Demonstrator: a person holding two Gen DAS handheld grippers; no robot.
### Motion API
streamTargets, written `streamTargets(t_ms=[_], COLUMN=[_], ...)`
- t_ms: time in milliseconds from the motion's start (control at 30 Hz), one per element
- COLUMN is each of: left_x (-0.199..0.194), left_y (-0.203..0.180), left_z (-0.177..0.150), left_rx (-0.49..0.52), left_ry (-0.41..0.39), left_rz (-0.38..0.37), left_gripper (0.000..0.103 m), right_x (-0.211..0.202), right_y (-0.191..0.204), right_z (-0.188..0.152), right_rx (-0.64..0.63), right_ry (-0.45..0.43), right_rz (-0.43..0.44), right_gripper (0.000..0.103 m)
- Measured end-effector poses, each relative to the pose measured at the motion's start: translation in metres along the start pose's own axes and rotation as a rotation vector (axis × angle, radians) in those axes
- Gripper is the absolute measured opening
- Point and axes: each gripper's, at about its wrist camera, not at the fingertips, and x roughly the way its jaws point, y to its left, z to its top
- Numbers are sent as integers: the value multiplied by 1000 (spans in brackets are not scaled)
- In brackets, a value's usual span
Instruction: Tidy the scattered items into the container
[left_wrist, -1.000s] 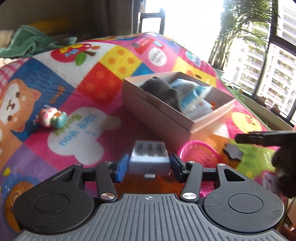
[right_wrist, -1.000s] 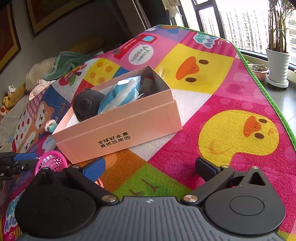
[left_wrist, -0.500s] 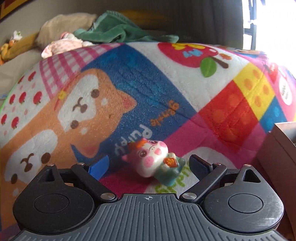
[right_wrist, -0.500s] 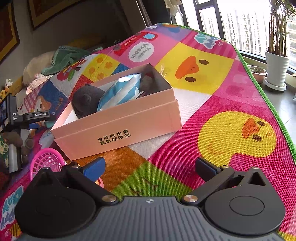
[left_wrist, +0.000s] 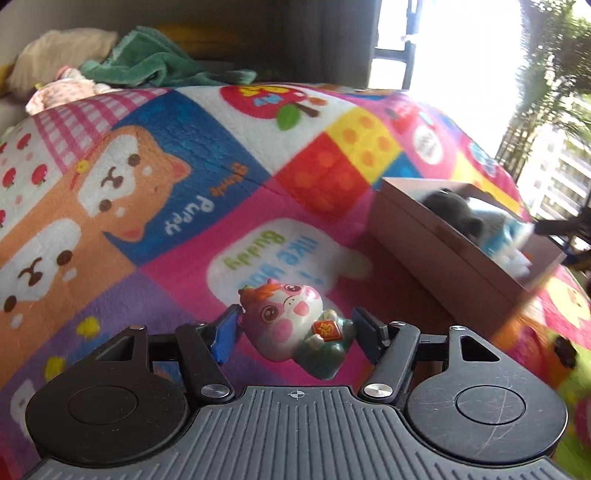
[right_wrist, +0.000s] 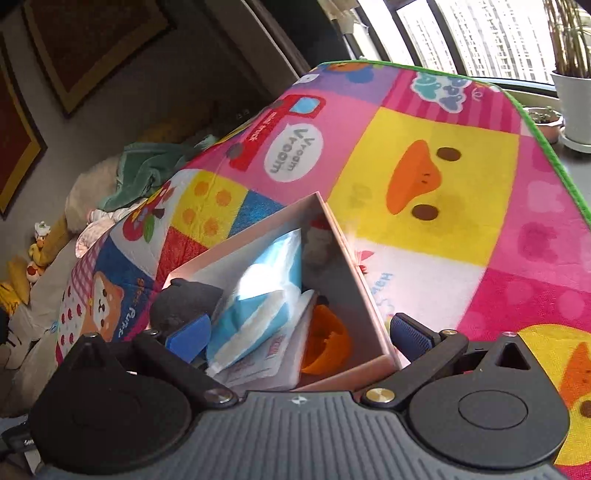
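Left hand-held gripper (left_wrist: 293, 334) with its jaws closed against both flanks of a small cat figurine (left_wrist: 291, 325), which sits just above the play mat (left_wrist: 155, 280), short of and to the left of the pink cardboard box (left_wrist: 436, 247); whether it is lifted clear of the mat cannot be told. The figurine appears to be glossy moulded plastic or ceramic: judged light, rigid, rounded and somewhat slippery, so the hold is best taken across the widest part of the body, where the blue pads (left_wrist: 225, 332) bear now. Right hand-held gripper (right_wrist: 301, 336) with its fingers spread apart and holding nothing, poised over the near end of the box. The box already contains a dark plush toy (right_wrist: 184, 301), a blue-and-white tissue pack (right_wrist: 266, 295) and an orange object (right_wrist: 327, 345), leaving little free floor; the right hand-held gripper itself may obstruct the drop. A green towel (left_wrist: 155, 62) lies beyond the mat, well apart
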Motion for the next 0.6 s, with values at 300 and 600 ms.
streamTargets(t_ms=[300, 600], left_x=[-37, -32], left_y=[-35, -78], left_z=[-44, -69], left_rx=[-17, 0], left_ry=[45, 87], left_rz=[-158, -240], left_gripper=[73, 86], right_x=[23, -57], right_y=[57, 49], right_z=[-11, -35], right_rx=[-123, -209], right_ry=[40, -68], right_rz=[69, 12], right_gripper=[103, 103])
